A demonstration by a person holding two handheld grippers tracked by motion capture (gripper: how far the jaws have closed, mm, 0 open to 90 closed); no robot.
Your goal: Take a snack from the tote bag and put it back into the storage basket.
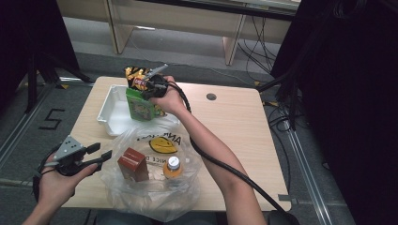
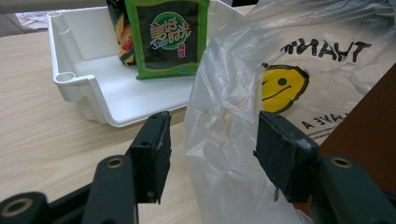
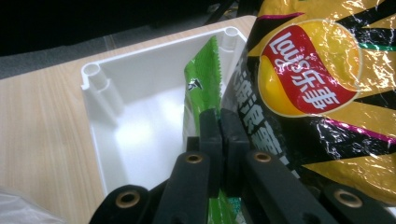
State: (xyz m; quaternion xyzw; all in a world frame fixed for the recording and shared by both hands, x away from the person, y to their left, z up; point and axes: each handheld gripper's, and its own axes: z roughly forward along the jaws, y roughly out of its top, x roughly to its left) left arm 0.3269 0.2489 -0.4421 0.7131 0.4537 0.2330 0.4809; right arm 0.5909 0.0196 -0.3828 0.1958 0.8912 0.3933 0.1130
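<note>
The green snack packet (image 1: 139, 107) stands upright in the white tray (image 1: 109, 111), upper left of centre in the high view—the right gripper (image 3: 219, 135) pinches its edge with jaws closed, steadying it beside the chip bag (image 3: 317, 84). The left gripper (image 2: 210, 154), lower left, holds its jaws half open around the plastic bag's (image 2: 224, 116) rim without pressing it—likely keeping it spread.

A light wooden table (image 1: 234, 126) carries a white plastic bin (image 1: 111, 110) toward its far left. Just in front of the bin lies a clear plastic bag (image 1: 155, 187) printed with a yellow smiley, reaching the near edge.
</note>
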